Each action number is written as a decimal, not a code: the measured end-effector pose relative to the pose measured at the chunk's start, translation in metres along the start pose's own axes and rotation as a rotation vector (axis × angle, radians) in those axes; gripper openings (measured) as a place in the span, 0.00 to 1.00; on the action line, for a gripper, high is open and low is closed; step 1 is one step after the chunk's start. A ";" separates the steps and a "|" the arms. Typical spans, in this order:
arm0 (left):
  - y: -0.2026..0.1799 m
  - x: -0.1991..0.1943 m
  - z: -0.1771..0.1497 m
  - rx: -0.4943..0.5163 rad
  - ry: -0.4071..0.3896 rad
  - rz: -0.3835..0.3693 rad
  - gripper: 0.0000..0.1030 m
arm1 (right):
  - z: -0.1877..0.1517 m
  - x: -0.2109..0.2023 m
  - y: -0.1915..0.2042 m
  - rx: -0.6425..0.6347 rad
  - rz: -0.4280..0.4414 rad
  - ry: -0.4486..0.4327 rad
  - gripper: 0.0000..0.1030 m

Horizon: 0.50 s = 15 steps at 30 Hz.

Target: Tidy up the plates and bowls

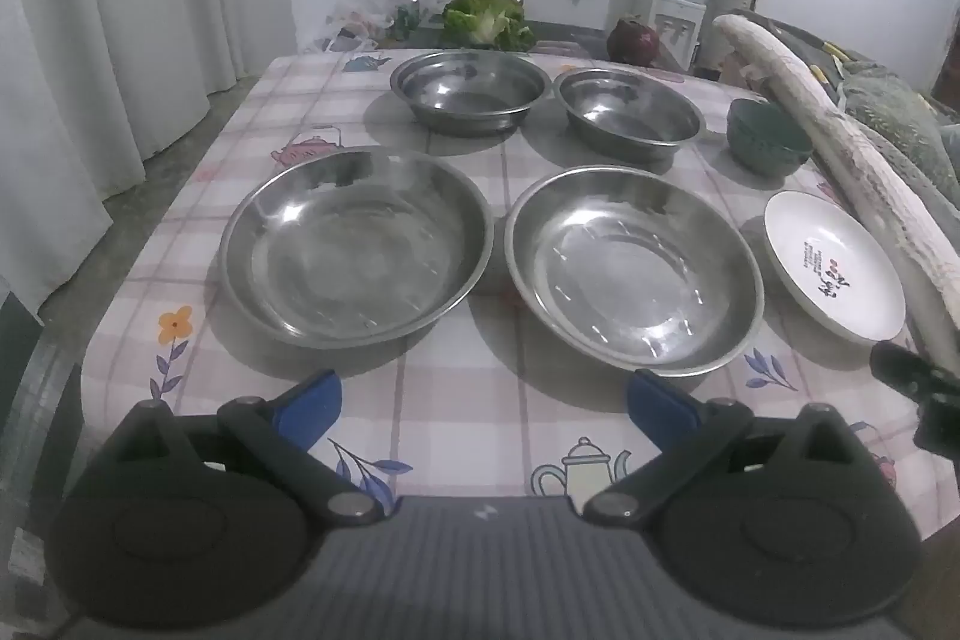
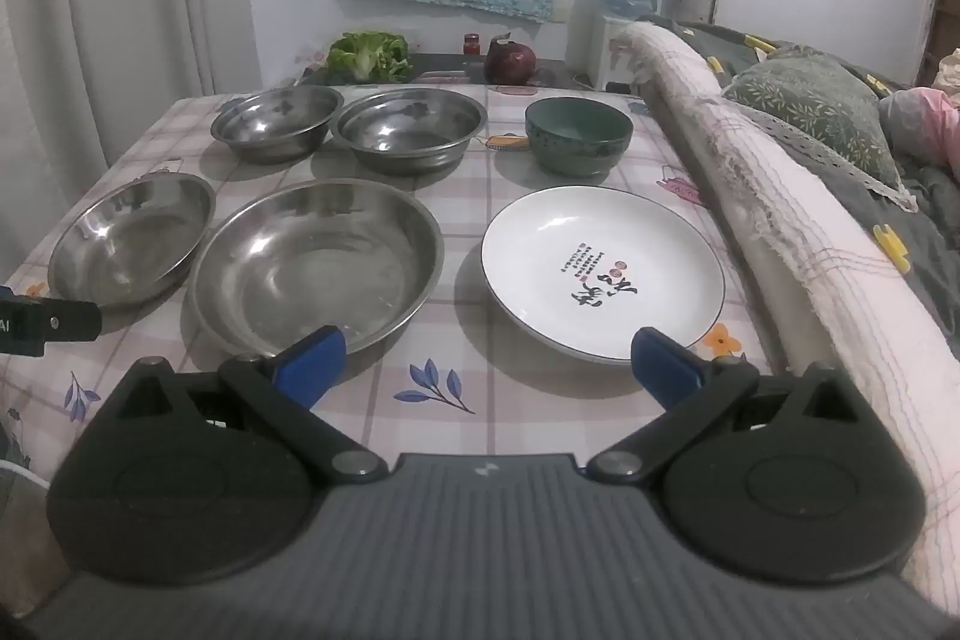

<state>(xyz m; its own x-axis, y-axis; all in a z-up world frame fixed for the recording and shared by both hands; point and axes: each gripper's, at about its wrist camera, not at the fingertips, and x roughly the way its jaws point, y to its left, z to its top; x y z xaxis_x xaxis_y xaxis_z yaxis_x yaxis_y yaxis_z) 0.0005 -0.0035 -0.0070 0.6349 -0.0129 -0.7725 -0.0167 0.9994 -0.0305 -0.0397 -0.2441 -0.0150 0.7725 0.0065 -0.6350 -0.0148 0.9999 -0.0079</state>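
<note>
Risks, judged from the layout:
- Steel on steel: the two wide steel pans [image 1: 357, 244] [image 1: 633, 268] sit nearly rim to rim at frame centre in the left view. Their thin, slick, flared rims look hard to pinch, and a shallow bite would likely let one slide and clatter into its neighbour.
- Ceramic: the white plate [image 2: 603, 271] (glazed, dark-rimmed, printed characters) lies right of centre in the right view, near the desk [image 2: 444, 400] edge by the bed [image 2: 840, 172]. A nudge there could tip it off.
- The green bowl [image 2: 579, 133], upper right of centre, is thick-walled and matte outside, so probably the easiest grip.

Other stock: two deeper steel bowls [image 1: 471, 91] [image 1: 627, 112] in the back row, polished and round-bottomed. The checked cloth is soft and may drag.

Left gripper [image 1: 483, 409]: spread wide, holding nothing, low in frame before the pans.
Right gripper [image 2: 489, 367]: spread wide, holding nothing, its right finger overlapping the plate's near rim in view; contact unclear.
</note>
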 end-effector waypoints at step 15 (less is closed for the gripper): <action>-0.001 0.000 -0.003 0.006 0.033 -0.055 0.99 | 0.001 -0.002 -0.004 0.005 -0.004 0.011 0.99</action>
<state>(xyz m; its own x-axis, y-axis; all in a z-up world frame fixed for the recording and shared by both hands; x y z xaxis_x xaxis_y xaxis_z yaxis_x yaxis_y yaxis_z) -0.0018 -0.0045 -0.0094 0.6092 -0.0691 -0.7900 0.0222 0.9973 -0.0701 -0.0405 -0.2478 -0.0133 0.7654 0.0028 -0.6435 -0.0092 0.9999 -0.0067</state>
